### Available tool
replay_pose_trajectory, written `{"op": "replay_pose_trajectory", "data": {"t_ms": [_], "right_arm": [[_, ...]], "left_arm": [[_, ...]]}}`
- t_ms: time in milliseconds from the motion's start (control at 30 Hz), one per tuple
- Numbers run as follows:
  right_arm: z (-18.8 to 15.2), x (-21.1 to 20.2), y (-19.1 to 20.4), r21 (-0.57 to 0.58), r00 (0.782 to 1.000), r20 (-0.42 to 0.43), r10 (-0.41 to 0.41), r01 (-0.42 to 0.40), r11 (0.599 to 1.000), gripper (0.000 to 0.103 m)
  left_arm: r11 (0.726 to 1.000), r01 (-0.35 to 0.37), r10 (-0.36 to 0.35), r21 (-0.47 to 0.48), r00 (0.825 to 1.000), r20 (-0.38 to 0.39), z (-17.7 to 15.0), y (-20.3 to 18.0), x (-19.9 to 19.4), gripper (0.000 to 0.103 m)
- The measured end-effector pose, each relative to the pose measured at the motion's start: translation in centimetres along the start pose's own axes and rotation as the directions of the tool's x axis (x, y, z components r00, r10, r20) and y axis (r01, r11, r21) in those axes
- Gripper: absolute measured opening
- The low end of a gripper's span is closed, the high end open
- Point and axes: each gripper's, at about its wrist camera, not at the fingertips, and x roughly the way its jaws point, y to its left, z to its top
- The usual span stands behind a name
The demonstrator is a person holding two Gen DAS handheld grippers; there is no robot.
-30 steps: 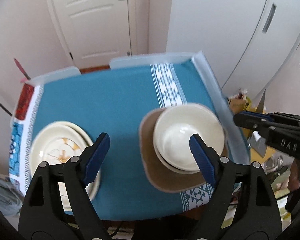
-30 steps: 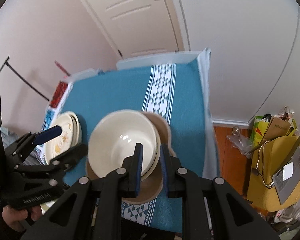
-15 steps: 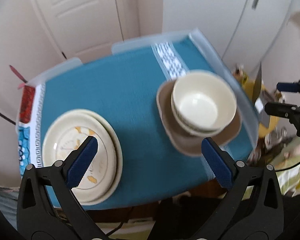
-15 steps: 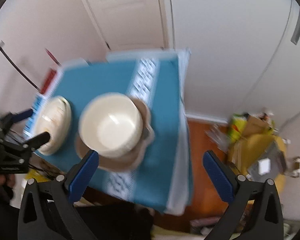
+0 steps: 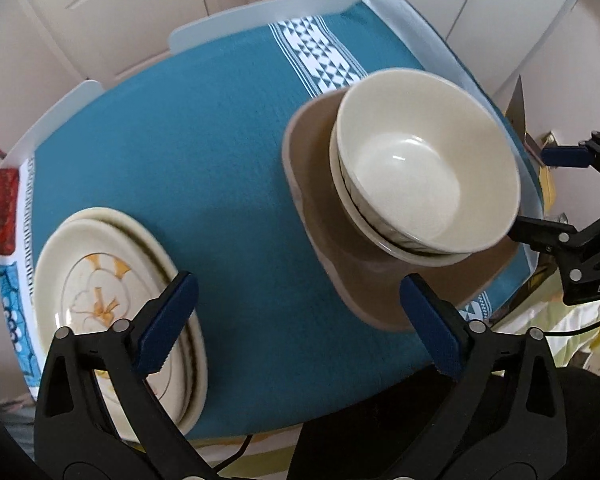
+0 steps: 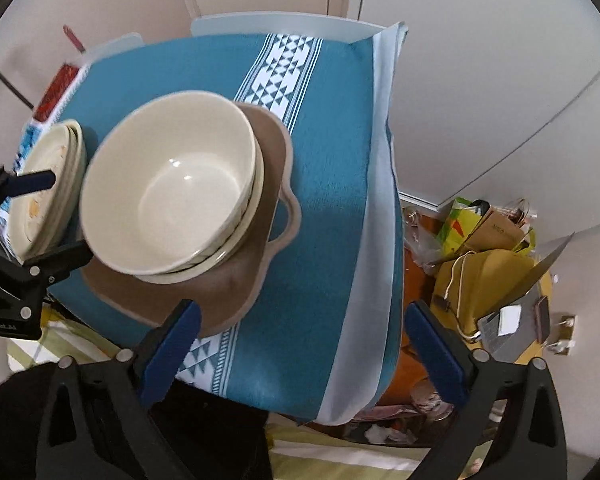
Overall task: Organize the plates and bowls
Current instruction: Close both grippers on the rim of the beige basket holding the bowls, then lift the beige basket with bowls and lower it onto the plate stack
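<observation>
On the right half of the table (image 5: 204, 168), the stacked bowls (image 5: 424, 168) sit nested on a brown mat (image 5: 340, 240), and the mat's near edge lies close to the table's near right corner. Well apart, at the near left, two plates (image 5: 112, 292) lie stacked, the lower one reaching almost to the table's edge.

The main risk is the top bowl: it looks slightly off-centre in the one beneath, so a sideways nudge could tip it or slide the whole stack, mat and all, toward the edge. The plates could likewise be pushed off the near edge if a finger catches their rim from the far side. The cloth (image 6: 332, 184) hangs loose on the right and could drag if snagged.

Both tools hang above the near edge, tilted downward. The left hand-held gripper (image 5: 296, 328) has its fingers wide apart, between plates and bowls, touching neither. The right hand-held gripper (image 6: 304, 352) is likewise spread wide and empty, near the mat's corner.
</observation>
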Motion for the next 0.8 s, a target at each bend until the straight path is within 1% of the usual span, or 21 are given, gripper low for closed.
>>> {"op": "replay_pose_trajectory", "data": {"t_ms": [33, 67, 100, 133, 200, 233, 267, 367, 400, 433, 467, 533, 567, 633, 700, 800], "right_arm": [[0.0, 0.3, 0.1, -0.005, 1.0, -0.003, 0.007, -0.007, 1.0, 0.09], [0.2, 0.6, 0.2, -0.01, 1.0, -0.008, 0.017, -0.017, 1.0, 0.085], [0.3, 0.9, 0.3, -0.019, 1.0, -0.014, 0.023, -0.023, 1.0, 0.08], [0.4, 1.2, 0.4, -0.027, 0.999, -0.018, 0.027, -0.027, 0.999, 0.077], [0.7, 2.0, 0.7, -0.037, 0.999, -0.026, 0.042, -0.043, 0.998, 0.067], [0.9, 2.3, 0.8, -0.04, 0.998, -0.03, 0.052, -0.054, 0.998, 0.064], [1.0, 2.7, 0.8, -0.042, 0.997, -0.032, 0.065, -0.066, 0.997, 0.06], [1.3, 3.7, 0.9, -0.049, 0.996, -0.029, 0.083, -0.084, 0.995, 0.048], [1.3, 3.9, 1.0, -0.048, 0.996, -0.021, 0.09, -0.091, 0.995, 0.041], [1.2, 4.1, 1.0, -0.049, 0.994, -0.013, 0.105, -0.106, 0.993, 0.038], [1.2, 4.2, 1.0, -0.048, 0.993, -0.005, 0.114, -0.114, 0.992, 0.033], [1.0, 4.4, 1.1, -0.051, 0.992, 0.012, 0.126, -0.126, 0.991, 0.028], [0.9, 4.5, 1.1, -0.049, 0.989, 0.022, 0.143, -0.142, 0.989, 0.023], [0.8, 4.5, 1.1, -0.051, 0.985, 0.041, 0.17, -0.167, 0.985, 0.017], [0.5, 4.4, 1.4, -0.06, 0.982, 0.067, 0.175, -0.171, 0.983, 0.015], [0.5, 4.4, 1.3, -0.059, 0.976, 0.095, 0.197, -0.192, 0.98, 0.011]], "left_arm": [[1.0, 0.002, -0.002, 0.004, 1.0, -0.01, 0.1, -0.1, 0.4, 0.094], [1.0, 0.005, -0.005, 0.007, 1.0, -0.02, 0.2, -0.2, 0.8, 0.091], [1.0, 0.008, -0.008, 0.008, 1.0, -0.028, 0.3, -0.2, 1.3, 0.087], [1.0, 0.014, -0.013, 0.008, 0.999, -0.033, 0.4, -0.2, 1.6, 0.081], [1.0, 0.025, -0.025, 0.005, 0.998, -0.051, 0.6, -0.2, 2.5, 0.073], [1.0, 0.028, -0.028, 0.005, 0.998, -0.059, 0.7, -0.2, 3.0, 0.069], [0.999, 0.037, -0.037, 0.003, 0.998, -0.06, 0.7, -0.2, 3.3, 0.068], [0.999, 0.053, -0.052, 0.004, 0.997, -0.058, 0.8, -0.3, 4.0, 0.055], [0.998, 0.066, -0.066, 0.005, 0.996, -0.052, 0.9, -0.4, 4.2, 0.045], [0.996, 0.085, -0.085, 0.0, 0.995, -0.046, 0.9, -0.4, 4.2, 0.038], [0.995, 0.1, -0.1, -0.008, 0.994, -0.042, 0.9, -0.3, 4.4, 0.034], [0.993, 0.121, -0.121, -0.014, 0.992, -0.036, 1.1, -0.4, 4.7, 0.025], [0.992, 0.128, -0.128, -0.013, 0.991, -0.029, 1.2, -0.4, 4.8, 0.023], [0.991, 0.136, -0.136, -0.004, 0.991, -0.01, 1.4, -0.6, 4.8, 0.015], [0.99, 0.14, -0.14, -0.002, 0.99, 0.004, 1.5, -0.8, 4.9, 0.012], [0.99, 0.142, -0.142, -0.005, 0.989, 0.028, 1.3, -0.8, 4.7, 0.011]]}}
